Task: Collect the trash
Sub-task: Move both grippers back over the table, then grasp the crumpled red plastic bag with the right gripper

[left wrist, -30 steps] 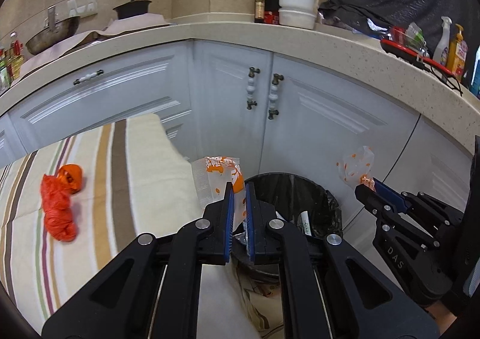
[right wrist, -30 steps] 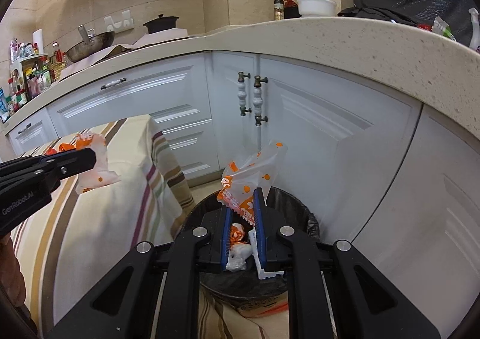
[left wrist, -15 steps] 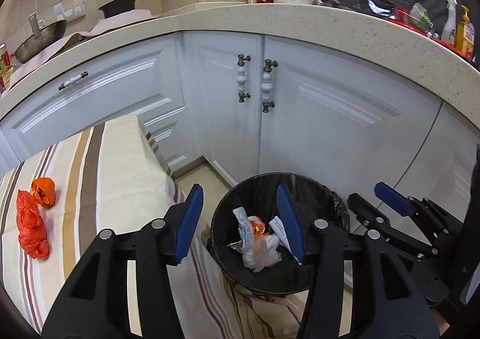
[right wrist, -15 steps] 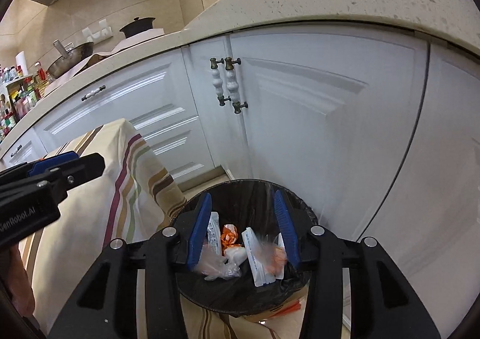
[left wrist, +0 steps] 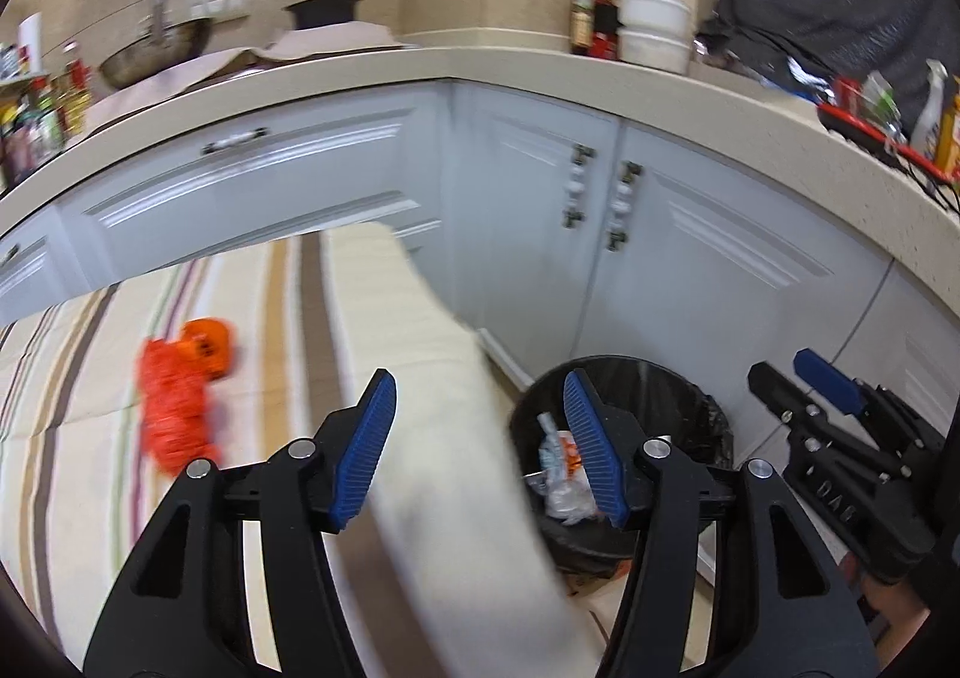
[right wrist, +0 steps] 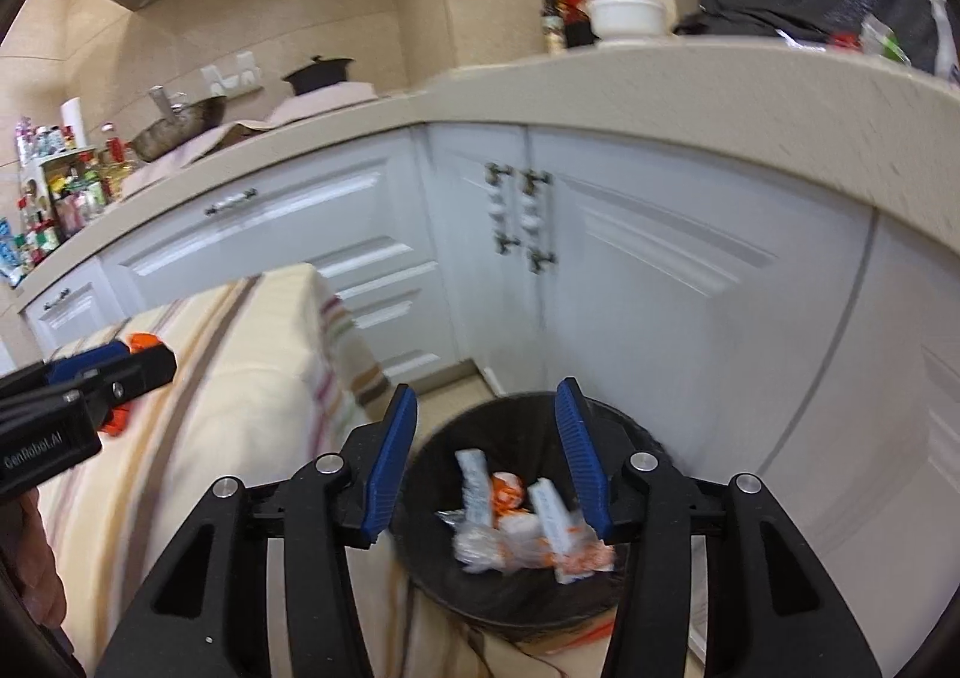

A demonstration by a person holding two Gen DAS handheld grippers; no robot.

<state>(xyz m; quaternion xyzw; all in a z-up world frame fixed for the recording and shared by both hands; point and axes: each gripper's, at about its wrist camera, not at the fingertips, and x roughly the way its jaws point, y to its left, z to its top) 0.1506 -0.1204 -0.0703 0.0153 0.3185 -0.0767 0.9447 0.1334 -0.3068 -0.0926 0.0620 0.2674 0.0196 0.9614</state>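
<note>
Both of my grippers are released and hold nothing. My left gripper [left wrist: 480, 444] has its blue-padded fingers spread wide, as they were half a second ago. It has swung left since then, so it now hangs over the near edge of the cream striped cloth-covered surface [left wrist: 414, 378] instead of framing the bin. The round black-lined trash bin [left wrist: 678, 408] sits on the floor to the right of that surface, in front of the white cabinet doors [left wrist: 690, 258]. Inside it lies a heap of clear and orange-printed plastic wrappers [right wrist: 522, 522], which my grippers were clamping one second ago. My right gripper [right wrist: 486, 456] has pulled back from the bin and stays spread open above it. A crumpled bright orange plastic bag [left wrist: 180, 390] remains on the striped surface, far left, well apart from the bin.
</note>
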